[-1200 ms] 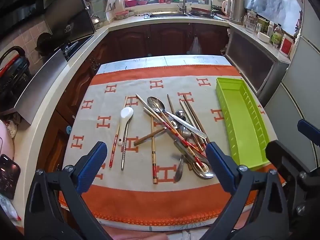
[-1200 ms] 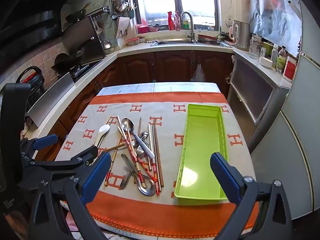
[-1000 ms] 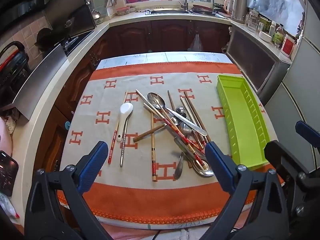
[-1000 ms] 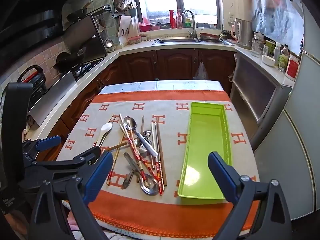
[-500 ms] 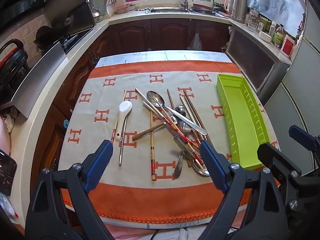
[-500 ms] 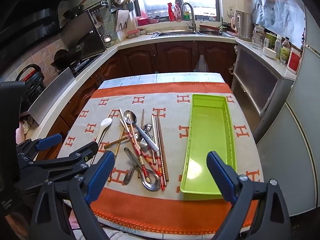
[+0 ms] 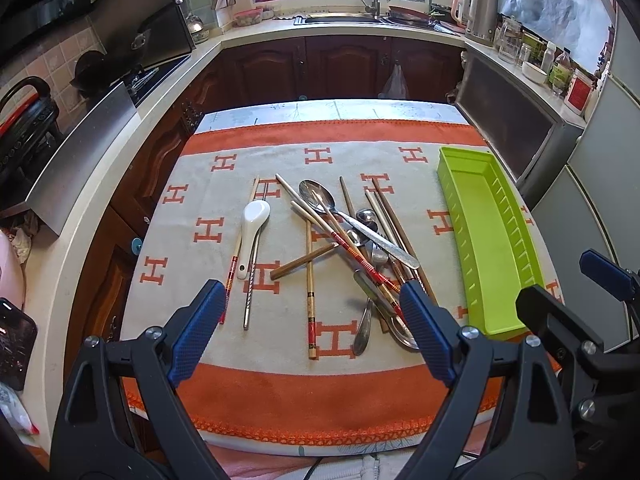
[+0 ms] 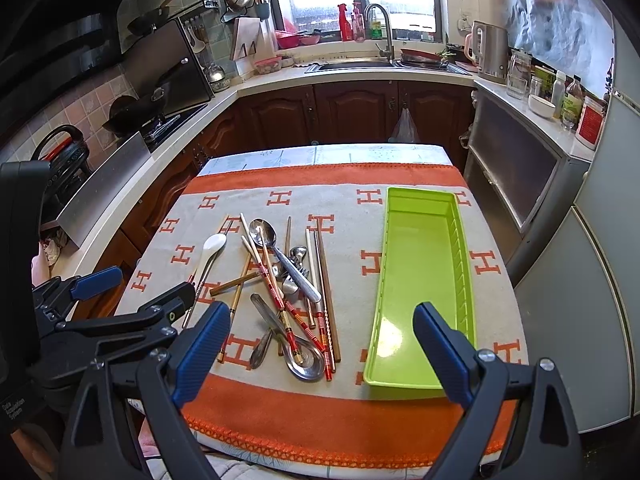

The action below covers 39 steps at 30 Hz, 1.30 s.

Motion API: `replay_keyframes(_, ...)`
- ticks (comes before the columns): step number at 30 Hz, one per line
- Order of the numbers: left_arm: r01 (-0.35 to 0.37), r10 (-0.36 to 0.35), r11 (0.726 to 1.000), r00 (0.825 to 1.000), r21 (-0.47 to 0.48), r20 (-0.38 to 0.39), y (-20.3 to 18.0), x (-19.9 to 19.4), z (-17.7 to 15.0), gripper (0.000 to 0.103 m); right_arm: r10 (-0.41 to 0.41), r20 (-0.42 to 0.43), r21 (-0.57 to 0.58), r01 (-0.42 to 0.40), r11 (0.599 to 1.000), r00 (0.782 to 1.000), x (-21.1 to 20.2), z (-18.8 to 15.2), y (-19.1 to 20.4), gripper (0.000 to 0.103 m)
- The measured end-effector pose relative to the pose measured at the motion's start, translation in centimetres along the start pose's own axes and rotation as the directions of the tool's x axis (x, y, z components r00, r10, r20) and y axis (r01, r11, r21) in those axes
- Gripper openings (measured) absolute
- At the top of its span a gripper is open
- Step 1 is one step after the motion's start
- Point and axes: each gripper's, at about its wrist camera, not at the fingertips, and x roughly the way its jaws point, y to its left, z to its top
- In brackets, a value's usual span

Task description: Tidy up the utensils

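A loose pile of chopsticks and metal spoons (image 7: 352,240) lies mid-table on an orange and cream cloth; it also shows in the right wrist view (image 8: 288,280). A white ceramic spoon (image 7: 250,232) lies at the pile's left (image 8: 212,248). An empty lime green tray (image 7: 488,236) stands lengthwise at the right (image 8: 420,280). My left gripper (image 7: 312,332) is open and empty, hovering over the table's near edge below the pile. My right gripper (image 8: 320,348) is open and empty, between the pile and the tray's near end.
The cloth (image 7: 280,392) covers a small table, its near hem under both grippers. Kitchen counters surround it: stove and steel panel (image 7: 80,152) at left, sink (image 7: 360,20) at back, cabinet (image 7: 516,128) and fridge (image 7: 600,184) at right.
Both grippers have moved forward and slightly lower toward the table, so the utensil pile and tray look a little nearer. Both stay open. Nothing on the table has moved.
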Motion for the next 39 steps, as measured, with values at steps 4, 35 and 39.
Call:
replay_keyframes(4,0.001,-0.001,1.0,1.0,0.0,0.0,0.0,0.0,-0.1,0.087,-0.002,-0.001,-0.003,0.002,1.0,1.0,0.1,0.0,0.1,0.093)
replay_keyframes(35,-0.006,0.006,1.0,1.0,-0.006,-0.005,1.1,-0.4,0.1,0.087,-0.004,0.003,-0.006,0.004,1.0,1.0,0.1,0.2,0.5,0.093)
replay_keyframes(39,-0.006,0.006,1.0,1.0,-0.005,-0.006,1.1,-0.4,0.1,0.087,-0.002,-0.001,-0.005,0.002,1.0,1.0,0.0,0.1,0.7,0.093)
